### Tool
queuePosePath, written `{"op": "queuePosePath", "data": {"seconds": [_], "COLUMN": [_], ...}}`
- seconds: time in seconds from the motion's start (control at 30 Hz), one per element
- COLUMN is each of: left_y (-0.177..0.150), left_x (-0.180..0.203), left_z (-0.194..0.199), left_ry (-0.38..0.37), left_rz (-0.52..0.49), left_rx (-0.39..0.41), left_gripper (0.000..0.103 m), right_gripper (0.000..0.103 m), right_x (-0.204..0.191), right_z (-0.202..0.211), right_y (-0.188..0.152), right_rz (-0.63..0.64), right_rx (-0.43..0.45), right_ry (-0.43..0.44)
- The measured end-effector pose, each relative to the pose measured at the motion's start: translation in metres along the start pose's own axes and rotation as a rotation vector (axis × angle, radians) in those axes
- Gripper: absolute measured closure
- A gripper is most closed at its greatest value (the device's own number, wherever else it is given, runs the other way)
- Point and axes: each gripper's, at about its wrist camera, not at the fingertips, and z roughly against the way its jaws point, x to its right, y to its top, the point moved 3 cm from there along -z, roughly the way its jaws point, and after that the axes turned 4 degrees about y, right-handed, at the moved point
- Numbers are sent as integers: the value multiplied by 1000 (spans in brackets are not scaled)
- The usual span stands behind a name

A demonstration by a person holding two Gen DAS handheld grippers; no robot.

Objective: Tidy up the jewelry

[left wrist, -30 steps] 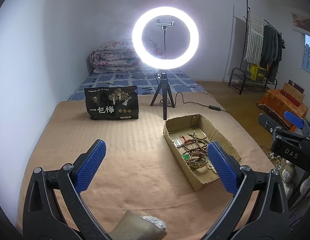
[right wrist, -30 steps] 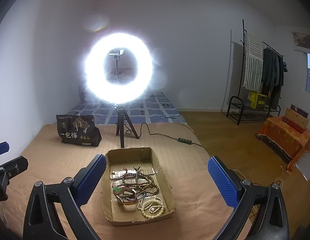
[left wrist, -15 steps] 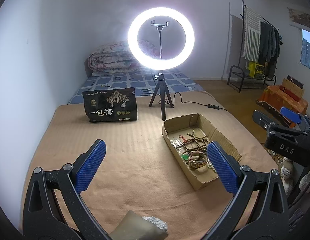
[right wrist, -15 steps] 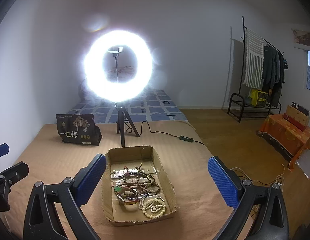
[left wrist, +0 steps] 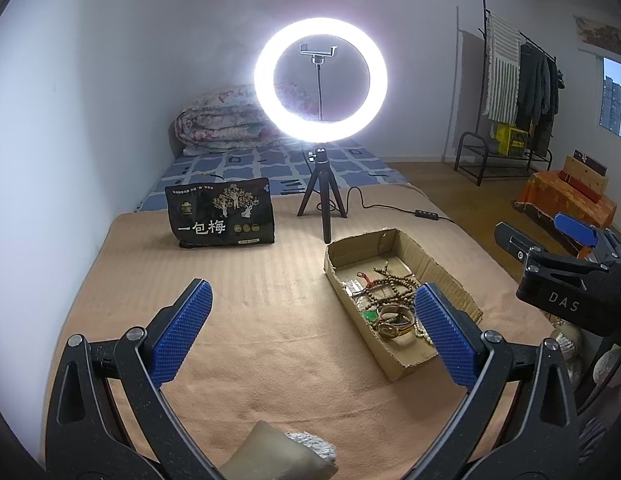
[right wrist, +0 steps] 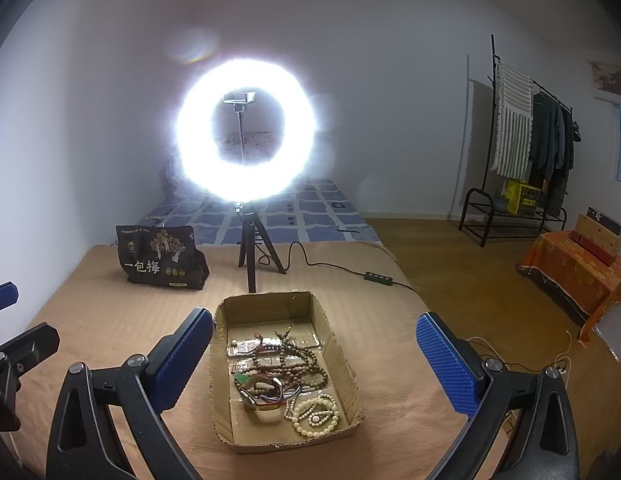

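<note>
Your left gripper (left wrist: 308, 334) has drifted left and your right gripper (right wrist: 314, 360) closer — both spread wide, empty — so the jewelry (right wrist: 284, 380), heaped in the cardboard tray (right wrist: 220, 380), now sits between the right fingers.

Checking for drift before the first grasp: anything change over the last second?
Only small camera drift. In the left wrist view the ring light and cardboard box slid slightly left; in the right wrist view the box sits slightly further right. Nothing grasped or released: left gripper and right gripper stayed open and empty. Jewelry unchanged in the box.
</note>
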Motion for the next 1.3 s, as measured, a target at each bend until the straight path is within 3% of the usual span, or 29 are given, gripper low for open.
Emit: {"op": "queuePosePath", "data": {"seconds": [1.3], "left_y": [0], "left_x": [2], "left_z": [3], "left_ry": [6], "left_rz": [-4], "left_rx": [6], "left_gripper": [0], "right_gripper": [0], "right_x": [-3], "right_z": [-2], "right_y": [-4], "right_rz": [-1], "right_rx": [-9], "right_ry": [5]}}
